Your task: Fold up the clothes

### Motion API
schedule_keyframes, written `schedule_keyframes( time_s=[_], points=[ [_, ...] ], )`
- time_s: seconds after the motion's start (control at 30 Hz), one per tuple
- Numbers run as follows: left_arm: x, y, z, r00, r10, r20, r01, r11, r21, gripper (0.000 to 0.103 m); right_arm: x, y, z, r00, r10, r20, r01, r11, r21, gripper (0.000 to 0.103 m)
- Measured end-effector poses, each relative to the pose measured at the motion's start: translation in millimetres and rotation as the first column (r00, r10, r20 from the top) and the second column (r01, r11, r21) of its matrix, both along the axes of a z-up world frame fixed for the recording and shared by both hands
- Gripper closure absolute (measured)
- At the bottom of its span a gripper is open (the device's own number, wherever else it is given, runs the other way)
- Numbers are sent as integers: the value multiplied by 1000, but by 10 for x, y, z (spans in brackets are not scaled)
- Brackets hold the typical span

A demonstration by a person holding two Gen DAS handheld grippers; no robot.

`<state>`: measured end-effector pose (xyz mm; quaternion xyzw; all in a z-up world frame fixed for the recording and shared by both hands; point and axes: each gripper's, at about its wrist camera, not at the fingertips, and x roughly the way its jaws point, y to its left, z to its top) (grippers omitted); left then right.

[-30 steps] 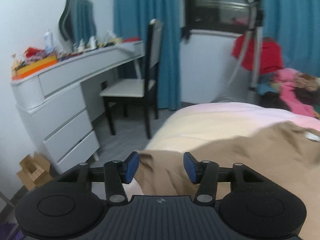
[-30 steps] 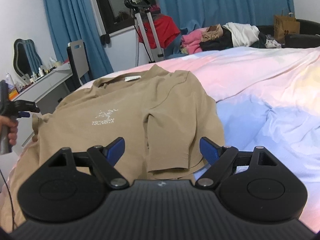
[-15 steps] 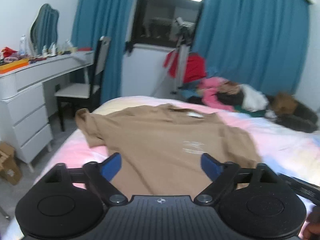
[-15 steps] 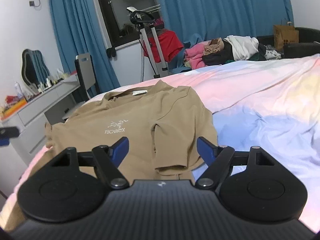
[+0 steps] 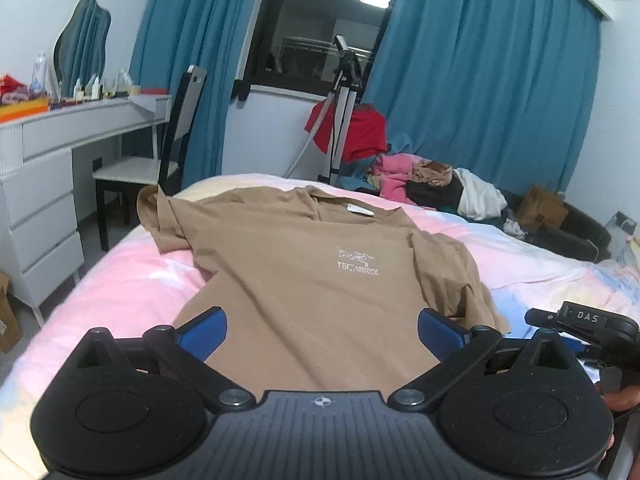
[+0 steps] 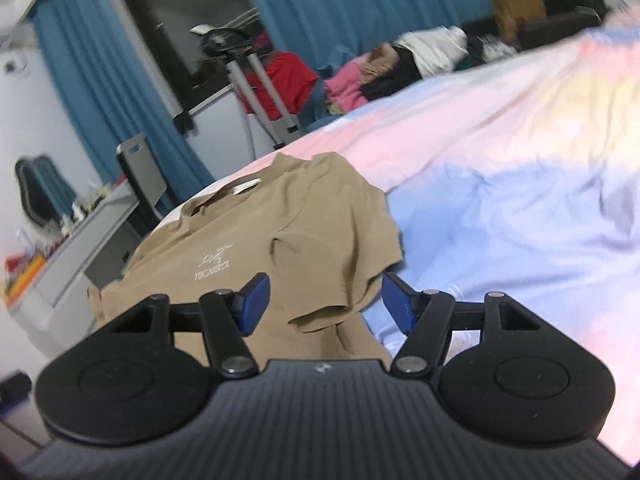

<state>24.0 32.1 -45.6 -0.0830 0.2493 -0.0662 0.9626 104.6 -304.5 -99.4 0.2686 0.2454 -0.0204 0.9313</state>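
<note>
A tan T-shirt (image 5: 304, 280) with a white chest logo lies face up and spread on the bed (image 5: 120, 292), collar away from me. Its left sleeve (image 5: 164, 220) is bunched at the bed's edge. My left gripper (image 5: 322, 330) hovers over the lower hem, jaws opening wide, pads clear of the cloth. In the right wrist view the same T-shirt (image 6: 248, 240) shows its right sleeve (image 6: 352, 264) folded inward. My right gripper (image 6: 326, 302) is tilted just short of that sleeve's hem, jaws closing, nothing pressed between the pads. The right gripper's black body (image 5: 584, 320) shows at the left view's right edge.
A white dresser (image 5: 40, 200) and a black chair (image 5: 160, 168) stand left of the bed. A stand with a red garment (image 5: 352, 132) and a pile of clothes (image 5: 424, 176) sit beyond the far edge. The pastel sheet (image 6: 500, 200) stretches to the right.
My left gripper swung from the left sleeve at the bed's edge round to the shirt's bottom hem and its jaws widened. My right gripper rolled, neared the right sleeve, and its jaws narrowed.
</note>
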Motion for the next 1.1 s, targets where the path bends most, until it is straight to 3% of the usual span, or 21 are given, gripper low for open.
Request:
schedule_keyframes(
  time_s=[0.2,0.33,0.43,0.47,0.5,0.53,0.57,0.6,0.8,0.97,1.1],
  points=[
    [234,37,-203,999,2,-53,-4,999,-42,0,407,-269,-243,996,-79,-45,85,986,143,38],
    [389,84,-333,997,12,-73,-18,996,-83,0,745,-357,-441,987,-132,-86,145,977,157,39],
    [499,128,-423,996,15,-89,-24,994,-102,0,982,-393,-600,989,-99,-107,117,978,172,43],
    [530,141,-449,995,19,-98,-30,994,-109,0,1062,-379,-620,991,-65,-118,83,984,156,48],
    [558,156,-475,994,23,-108,-36,992,-118,0,1113,-347,-602,991,-52,-122,66,992,109,68],
    [587,171,-500,993,27,-118,-42,991,-127,0,1137,-324,-567,991,-51,-122,59,996,64,80],
    [610,184,-521,992,26,-127,-43,989,-139,1,1159,-314,-534,992,-38,-122,44,998,41,82],
    [629,193,-539,990,21,-136,-41,988,-151,0,1180,-311,-499,992,-24,-124,28,999,29,91],
    [668,101,-564,992,3,-128,-18,993,-115,1,1364,-517,-49,993,-80,-84,65,985,-162,92],
    [700,8,-585,995,-23,-100,15,997,-74,1,1783,-842,399,989,-148,-29,129,931,-341,92],
    [770,-43,-644,994,-46,-101,41,998,-51,1,2198,-954,504,986,-163,-38,132,896,-425,92]
  ],
)
